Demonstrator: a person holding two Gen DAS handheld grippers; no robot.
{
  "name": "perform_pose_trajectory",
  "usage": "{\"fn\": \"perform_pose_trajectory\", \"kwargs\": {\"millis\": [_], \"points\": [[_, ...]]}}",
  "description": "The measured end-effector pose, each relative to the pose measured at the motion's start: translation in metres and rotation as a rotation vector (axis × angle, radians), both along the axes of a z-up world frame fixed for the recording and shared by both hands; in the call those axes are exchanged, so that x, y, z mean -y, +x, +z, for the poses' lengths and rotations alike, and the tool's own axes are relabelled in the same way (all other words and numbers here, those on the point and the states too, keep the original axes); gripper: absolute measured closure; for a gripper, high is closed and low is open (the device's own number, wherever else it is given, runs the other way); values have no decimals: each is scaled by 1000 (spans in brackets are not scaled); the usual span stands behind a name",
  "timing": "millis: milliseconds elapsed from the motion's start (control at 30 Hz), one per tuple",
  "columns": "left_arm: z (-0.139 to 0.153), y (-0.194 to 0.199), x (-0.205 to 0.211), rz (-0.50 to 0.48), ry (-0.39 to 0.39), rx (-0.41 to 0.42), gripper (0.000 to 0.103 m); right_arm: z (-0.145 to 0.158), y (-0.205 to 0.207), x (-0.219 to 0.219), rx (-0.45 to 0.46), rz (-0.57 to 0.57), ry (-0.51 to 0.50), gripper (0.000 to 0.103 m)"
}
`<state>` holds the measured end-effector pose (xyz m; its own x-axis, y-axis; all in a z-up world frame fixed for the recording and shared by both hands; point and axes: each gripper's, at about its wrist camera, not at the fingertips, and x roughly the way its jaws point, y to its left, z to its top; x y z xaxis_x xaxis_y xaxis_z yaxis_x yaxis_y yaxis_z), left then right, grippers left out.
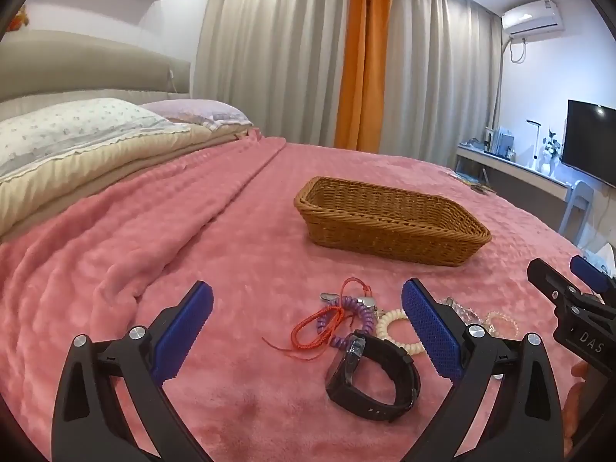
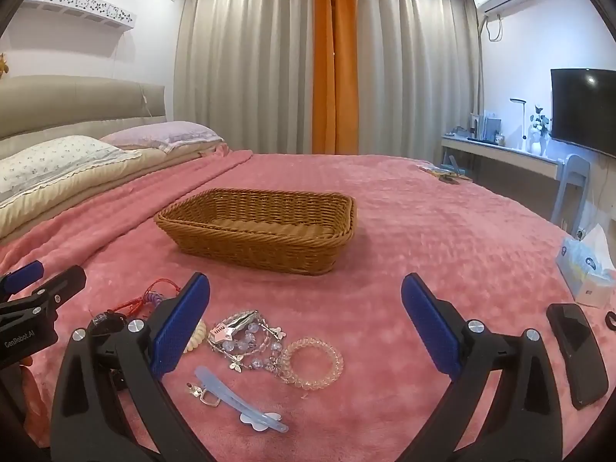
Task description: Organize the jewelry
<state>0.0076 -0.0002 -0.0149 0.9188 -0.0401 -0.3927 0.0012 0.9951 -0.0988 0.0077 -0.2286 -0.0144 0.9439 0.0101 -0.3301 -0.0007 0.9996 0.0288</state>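
We are hovering the left gripper (image 1: 306, 331) and right gripper (image 2: 306, 331), jaws wide and empty, near the wicker basket (image 2: 215, 240), judging the black watch (image 1: 371, 379) light, its stiff strap the best hold.

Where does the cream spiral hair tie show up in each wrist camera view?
Left wrist: the cream spiral hair tie lies right of centre, beside the black watch.
Right wrist: only an edge of it shows, behind the tool's left finger.
Shared landmark: the wicker basket.
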Motion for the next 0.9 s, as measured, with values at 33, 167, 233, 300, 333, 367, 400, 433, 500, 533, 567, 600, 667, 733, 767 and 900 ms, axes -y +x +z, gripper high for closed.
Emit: {"fn": "perform_pose_trajectory", "kwargs": {"millis": [33,167,233,300,333,367,400,433,500,533,567,600,667,733,767,900], "points": [[0,1,0,0,-1,-2,8,0,0,1,-1,1,4,8],[-4,-1,2,1,0,-1,7,-2,2,2,-9,5,8,8],[-4,-1,2,1,-1,-3,8,-3,3,2,-12,6,8,8],[-5,-2,3,0,-2,-6,7,-3,3,1,-12,7,6,8],[-5,-2,3,0,-3,-8,7,-4,3,1,-12,7,6,8],[-5,-2,3,1,-4,-9,8,-4,3,1,-14,8,4,8],[-6,-3,4,1,-4,-9,8,-4,3,0,-15,8,2,8],[-6,-3,4,1,-4,-9,8,-4,3,0,-15,8,1,8],[-6,-3,4,0,-4,-9,8,-4,2,0,-15,9,1,8],[-6,-4,4,0,-4,-10,7,-4,2,0,-16,9,0,8],[-6,-4,4,-1,-4,-11,8,-4,3,0,-16,9,0,8],[-6,-2,4,-1,-4,-14,7,-4,2,0,-17,9,0,8],[-7,-3,5,-1,-5,-15,7,-4,3,-1,-19,11,0,8],[-7,-3,4,0,-4,-14,8,-4,3,-1,-19,11,0,8],[-7,-4,5,0,-5,-14,7,-4,3,-1,-19,11,0,8],[-7,-3,4,-1,-5,-16,7,-4,3,-1,-19,11,-1,8]]}}
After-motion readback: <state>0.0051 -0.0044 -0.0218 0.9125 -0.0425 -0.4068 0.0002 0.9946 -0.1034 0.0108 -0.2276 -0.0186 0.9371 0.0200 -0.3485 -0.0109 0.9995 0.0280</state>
